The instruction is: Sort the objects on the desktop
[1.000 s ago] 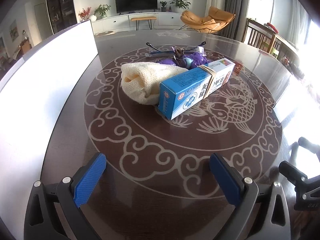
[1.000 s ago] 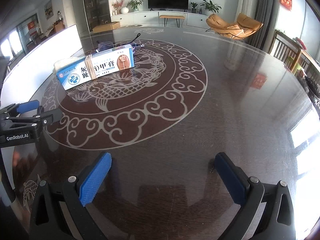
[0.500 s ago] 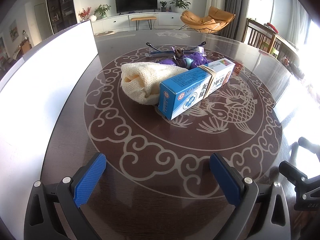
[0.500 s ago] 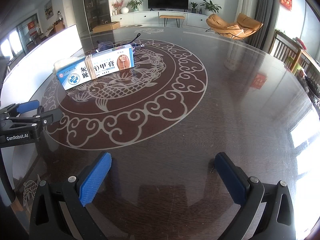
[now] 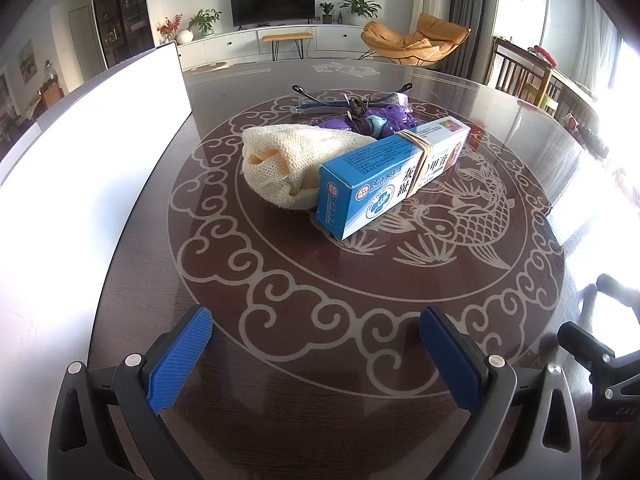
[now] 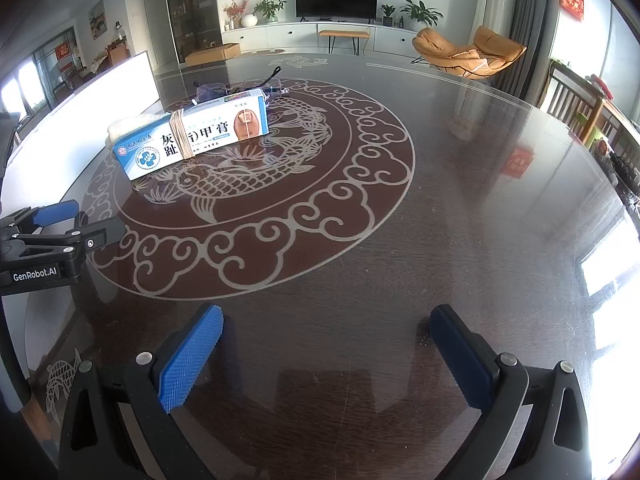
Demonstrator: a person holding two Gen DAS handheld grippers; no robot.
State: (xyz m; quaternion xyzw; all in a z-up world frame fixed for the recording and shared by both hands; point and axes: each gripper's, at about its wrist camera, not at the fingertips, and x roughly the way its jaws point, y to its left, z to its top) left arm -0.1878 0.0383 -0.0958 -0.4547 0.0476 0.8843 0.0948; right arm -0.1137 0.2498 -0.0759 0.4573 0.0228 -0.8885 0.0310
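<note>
Unsorted pile at table (image 5: pixel 248 420) centre: blue ointment box (image 5: pixel 384 184) leaning on cream knitted cloth (image 5: pixel 288 164), purple toy (image 5: pixel 384 118) and glasses (image 5: pixel 340 98) beyond; left gripper (image 5: pixel 316 354) and right gripper (image 6: pixel 326 356) both gape empty on the near side, apparently ahead of a first pick

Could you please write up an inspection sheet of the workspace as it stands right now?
Surface: dark round table with pale fish-and-cloud inlay, glossy.
Job's things: blue box banded with elastic, cream knitted cloth, purple toy, glasses, all clustered together.
Clutter: white panel along the table edge.
Grippers: left gripper open, empty; right gripper open, empty.
Cables: nothing seen.
Surroundings: television, orange chair.
</note>
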